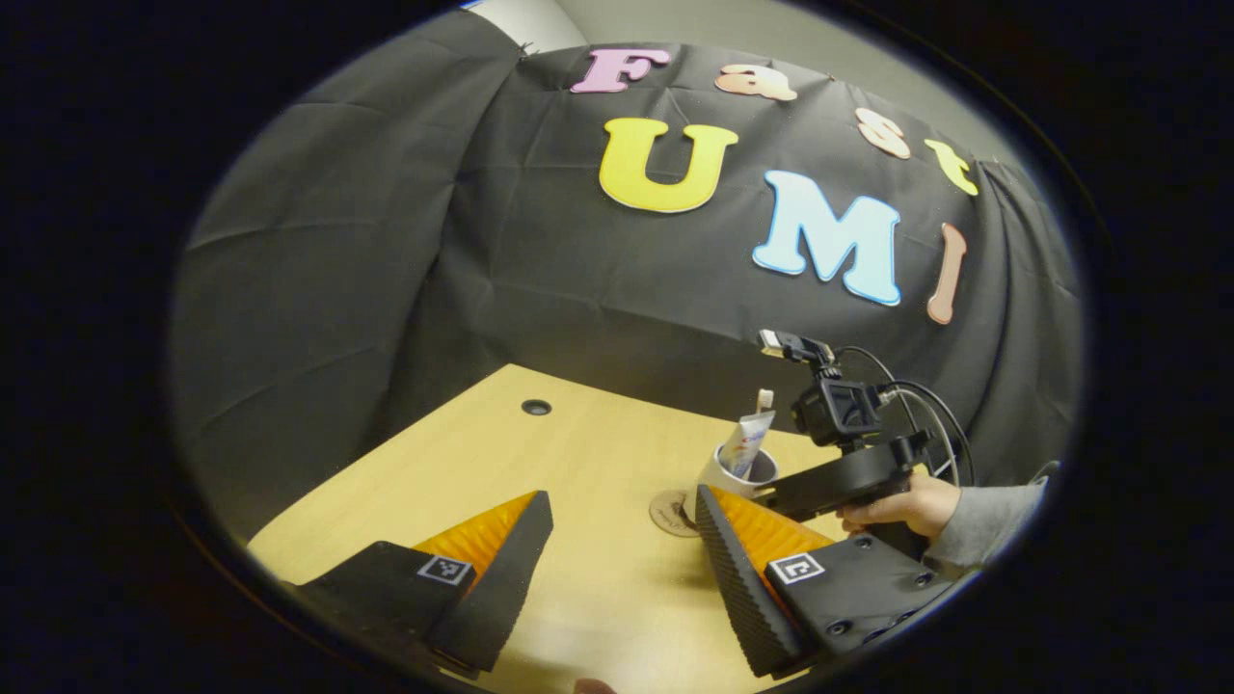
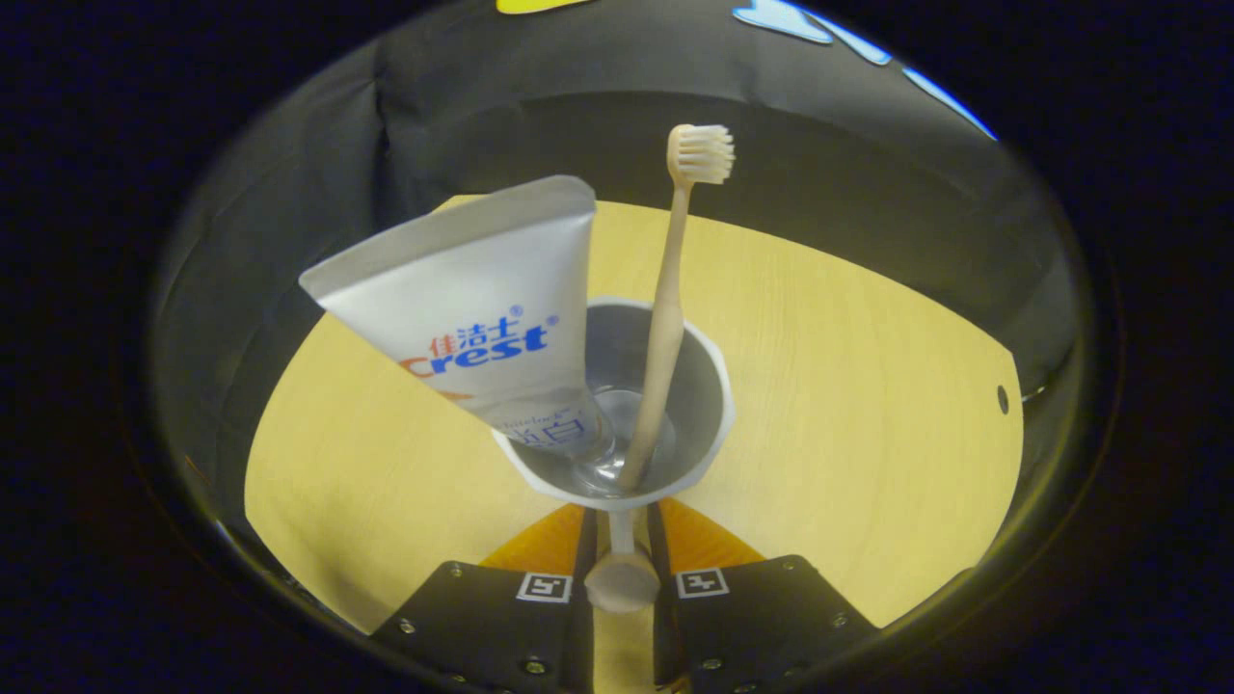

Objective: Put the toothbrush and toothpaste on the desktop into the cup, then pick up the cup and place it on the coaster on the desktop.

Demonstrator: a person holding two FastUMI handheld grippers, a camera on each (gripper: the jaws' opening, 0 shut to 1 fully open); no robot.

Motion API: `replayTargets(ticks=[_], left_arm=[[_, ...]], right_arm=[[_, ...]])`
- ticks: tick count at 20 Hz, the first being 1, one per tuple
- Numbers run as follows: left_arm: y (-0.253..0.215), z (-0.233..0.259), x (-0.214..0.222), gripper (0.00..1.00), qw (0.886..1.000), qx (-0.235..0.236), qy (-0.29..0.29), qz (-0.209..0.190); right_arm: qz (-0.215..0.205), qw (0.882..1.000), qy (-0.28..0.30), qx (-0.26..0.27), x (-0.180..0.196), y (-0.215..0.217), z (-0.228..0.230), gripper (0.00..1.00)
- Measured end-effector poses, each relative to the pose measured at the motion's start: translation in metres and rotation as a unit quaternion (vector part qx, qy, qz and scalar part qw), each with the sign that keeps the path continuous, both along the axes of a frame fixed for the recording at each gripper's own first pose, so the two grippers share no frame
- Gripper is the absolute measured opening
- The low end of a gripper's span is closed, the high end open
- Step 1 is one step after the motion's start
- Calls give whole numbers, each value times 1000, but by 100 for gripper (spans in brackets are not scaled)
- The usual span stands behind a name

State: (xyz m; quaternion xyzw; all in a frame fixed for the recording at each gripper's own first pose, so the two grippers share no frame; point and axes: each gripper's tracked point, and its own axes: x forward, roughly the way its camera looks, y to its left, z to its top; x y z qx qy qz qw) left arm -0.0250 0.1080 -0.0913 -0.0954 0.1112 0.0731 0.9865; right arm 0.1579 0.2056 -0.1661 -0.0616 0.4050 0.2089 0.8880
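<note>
The desk [image 1: 598,453] lies under the left claw [image 1: 617,545], whose fingers are spread wide with nothing between them. Ahead and to its right, a hand [image 1: 901,506] holds the right claw [image 2: 617,549]; its tips are hidden there. Seen from the right claw, its fingers pinch the handle of the cup [image 2: 709,386]. Just ahead, the toothpaste [image 2: 487,318] and toothbrush [image 2: 665,318] stand inside the cup. The coaster [image 1: 672,511] is half hidden.

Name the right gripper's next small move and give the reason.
Probably ease the cup across onto the coaster: the right gripper is shut on its handle, toothbrush and toothpaste are inside, and the coaster sits just beside it.
</note>
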Motion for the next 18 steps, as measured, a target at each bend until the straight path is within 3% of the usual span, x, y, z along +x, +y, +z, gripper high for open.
replayTargets(ticks=[10,18], left_arm=[[28,-12,-11,96,1000,-11,9,21],[26,-10,-9,93,1000,-13,12,17]], right_arm=[[22,999,9,-33,3,14,4,24],[9,1000,16,-18,3,4,5,27]])
